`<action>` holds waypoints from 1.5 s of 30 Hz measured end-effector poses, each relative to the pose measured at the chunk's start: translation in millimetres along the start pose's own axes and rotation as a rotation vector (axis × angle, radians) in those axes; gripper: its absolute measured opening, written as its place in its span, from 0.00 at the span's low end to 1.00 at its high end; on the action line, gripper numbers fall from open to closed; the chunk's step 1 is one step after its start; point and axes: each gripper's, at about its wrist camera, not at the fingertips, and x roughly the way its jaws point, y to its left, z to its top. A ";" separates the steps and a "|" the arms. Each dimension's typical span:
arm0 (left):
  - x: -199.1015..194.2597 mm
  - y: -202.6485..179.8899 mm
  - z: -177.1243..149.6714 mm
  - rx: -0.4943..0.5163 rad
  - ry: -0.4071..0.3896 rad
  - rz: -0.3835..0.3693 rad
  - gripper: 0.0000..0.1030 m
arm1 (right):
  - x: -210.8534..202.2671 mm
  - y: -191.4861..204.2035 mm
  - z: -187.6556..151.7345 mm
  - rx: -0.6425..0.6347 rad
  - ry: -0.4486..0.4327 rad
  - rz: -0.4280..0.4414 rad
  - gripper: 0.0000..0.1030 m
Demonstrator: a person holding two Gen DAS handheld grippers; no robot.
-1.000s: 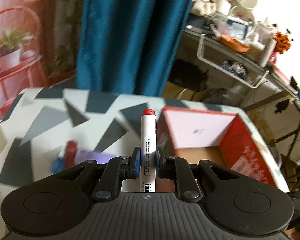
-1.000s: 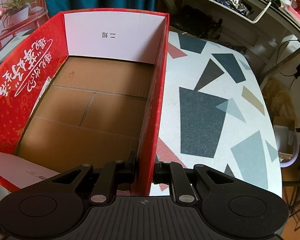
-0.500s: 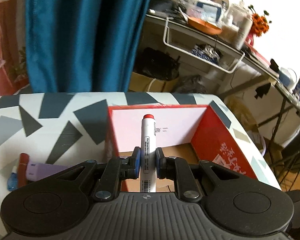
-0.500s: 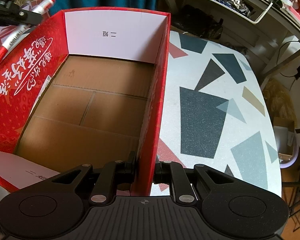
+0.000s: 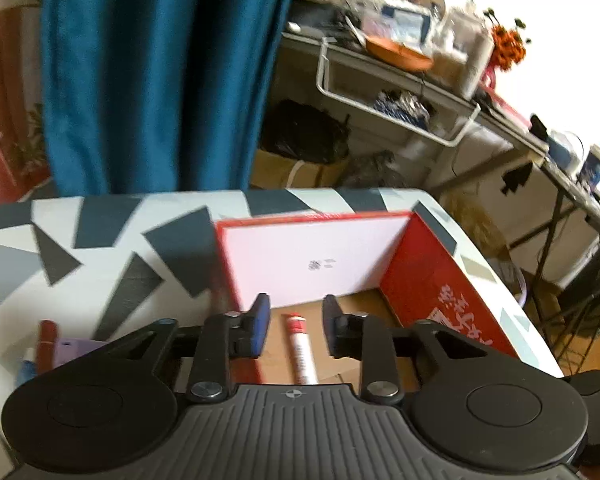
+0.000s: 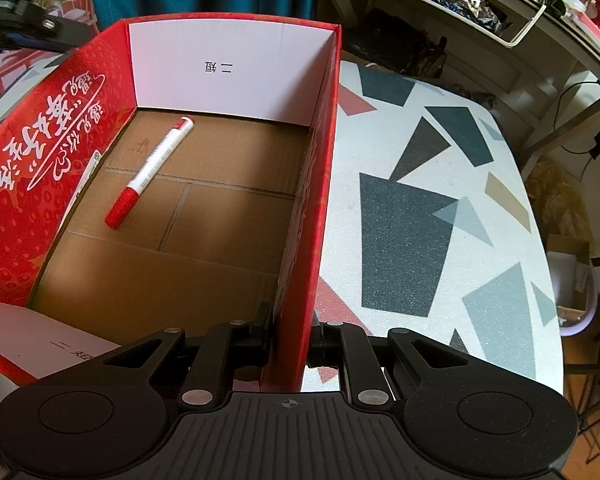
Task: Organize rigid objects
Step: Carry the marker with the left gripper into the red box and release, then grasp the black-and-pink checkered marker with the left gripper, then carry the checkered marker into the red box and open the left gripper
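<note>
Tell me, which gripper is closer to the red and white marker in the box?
Left. The left gripper hangs open just above the marker, which lies on the floor of the red box. The right gripper is clamped on the box's near side wall, farther from the marker.

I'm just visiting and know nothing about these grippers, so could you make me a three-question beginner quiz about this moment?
1. True or false: the red-capped white marker pen lies on the brown floor of the red cardboard box.
2. What does the right gripper clamp?
A. the pen
B. the box's side wall
C. nothing
3. Fill in: the left gripper has its jaws ____.

Key:
1. True.
2. B.
3. Open, holding nothing.
</note>
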 end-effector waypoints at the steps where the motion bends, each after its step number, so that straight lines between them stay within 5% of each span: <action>1: -7.6 4.1 0.0 -0.005 -0.011 0.010 0.36 | 0.0 0.2 0.1 -0.001 0.001 0.000 0.13; 9: -54.3 50.8 -19.5 -0.073 -0.016 0.135 0.41 | 0.1 -0.2 0.4 -0.001 0.001 -0.001 0.13; 16: -73.4 97.1 -73.9 -0.180 0.094 0.252 0.42 | -0.2 0.1 0.2 -0.003 0.001 -0.004 0.13; 25: -68.9 121.9 -137.6 -0.303 0.263 0.314 0.42 | -0.5 0.5 0.3 -0.006 0.003 -0.007 0.13; 35: -59.7 105.4 -161.1 -0.225 0.334 0.362 0.42 | -0.5 0.9 0.5 -0.007 0.004 -0.008 0.13; 40: -57.5 105.1 -159.1 -0.199 0.315 0.391 0.19 | -0.6 1.5 0.5 -0.008 0.004 -0.009 0.13; 45: -52.5 109.1 -152.7 -0.197 0.308 0.418 0.17 | -0.6 1.7 0.6 -0.008 0.005 -0.009 0.13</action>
